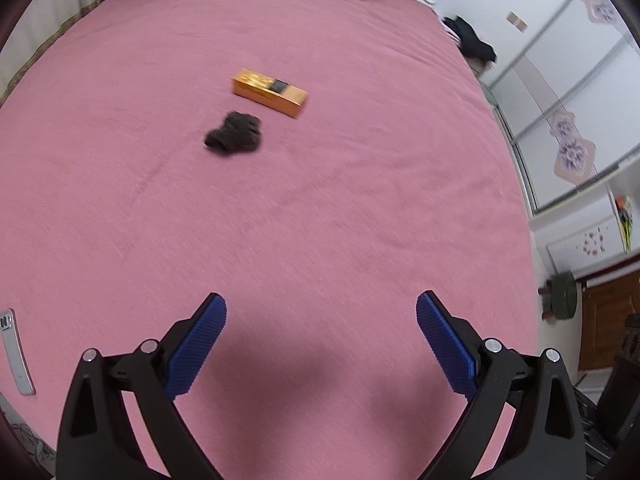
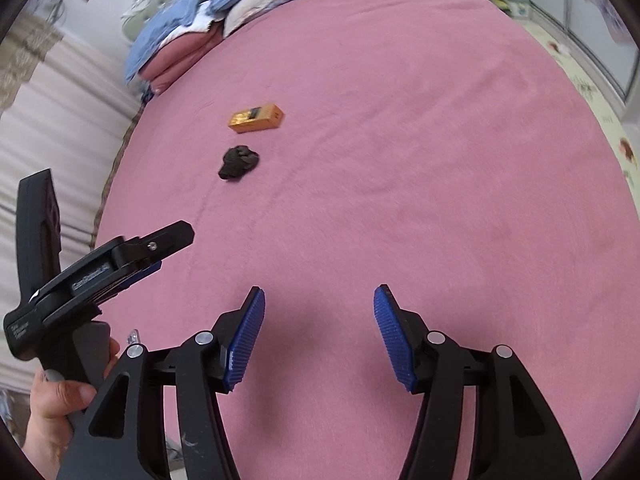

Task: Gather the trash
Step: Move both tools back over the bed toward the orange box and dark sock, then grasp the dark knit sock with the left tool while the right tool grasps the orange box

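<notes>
A pink bedspread (image 1: pixel 360 200) fills both views. The left gripper (image 1: pixel 321 312) and right gripper (image 2: pixel 319 304) hover above its near part, jaws spread wide, holding nothing. Well ahead lies a dark crumpled wad (image 1: pixel 234 135), just beyond it an orange box (image 1: pixel 270 92), bare cover between. Pillows (image 2: pixel 224 20) line the far edge.

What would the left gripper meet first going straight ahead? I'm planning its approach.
Probably bare pink bedspread: the open left gripper aims slightly right of the dark crumpled wad and orange box. Depth is unclear.
</notes>
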A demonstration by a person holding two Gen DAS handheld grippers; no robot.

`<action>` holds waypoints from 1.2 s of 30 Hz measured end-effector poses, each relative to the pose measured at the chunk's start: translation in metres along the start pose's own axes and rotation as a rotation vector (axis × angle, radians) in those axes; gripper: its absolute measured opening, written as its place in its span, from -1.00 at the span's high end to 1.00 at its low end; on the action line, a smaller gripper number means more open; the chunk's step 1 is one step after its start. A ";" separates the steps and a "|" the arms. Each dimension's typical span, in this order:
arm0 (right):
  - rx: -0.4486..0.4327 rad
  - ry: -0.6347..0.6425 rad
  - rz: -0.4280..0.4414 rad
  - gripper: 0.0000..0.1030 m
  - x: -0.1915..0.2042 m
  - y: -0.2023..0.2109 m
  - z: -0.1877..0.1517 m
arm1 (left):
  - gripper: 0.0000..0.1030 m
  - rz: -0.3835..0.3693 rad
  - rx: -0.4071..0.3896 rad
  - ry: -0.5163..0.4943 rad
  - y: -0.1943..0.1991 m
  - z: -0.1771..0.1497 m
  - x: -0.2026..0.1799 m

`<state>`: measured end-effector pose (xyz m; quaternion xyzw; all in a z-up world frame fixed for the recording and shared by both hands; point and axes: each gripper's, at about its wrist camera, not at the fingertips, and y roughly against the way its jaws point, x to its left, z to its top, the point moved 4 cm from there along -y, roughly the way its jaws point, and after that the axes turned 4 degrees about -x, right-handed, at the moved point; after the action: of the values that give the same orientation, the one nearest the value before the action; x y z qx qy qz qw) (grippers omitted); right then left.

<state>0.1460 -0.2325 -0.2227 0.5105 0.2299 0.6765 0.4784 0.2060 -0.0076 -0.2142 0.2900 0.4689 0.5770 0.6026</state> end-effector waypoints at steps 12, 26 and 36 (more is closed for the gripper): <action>0.023 0.136 0.032 -0.10 0.042 -0.075 0.092 | -0.86 0.080 -0.032 0.115 -0.046 0.070 0.052; 0.066 0.240 0.043 -0.11 0.056 -0.189 0.177 | -0.85 0.161 -0.027 0.107 -0.161 0.146 0.086; 0.110 0.444 0.047 -0.12 0.088 -0.264 0.218 | 0.14 0.152 -0.007 0.082 -0.215 0.160 0.098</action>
<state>0.4517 -0.0782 -0.3108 0.3797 0.3541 0.7695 0.3719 0.4306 0.0821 -0.3657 0.2988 0.4678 0.6341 0.5383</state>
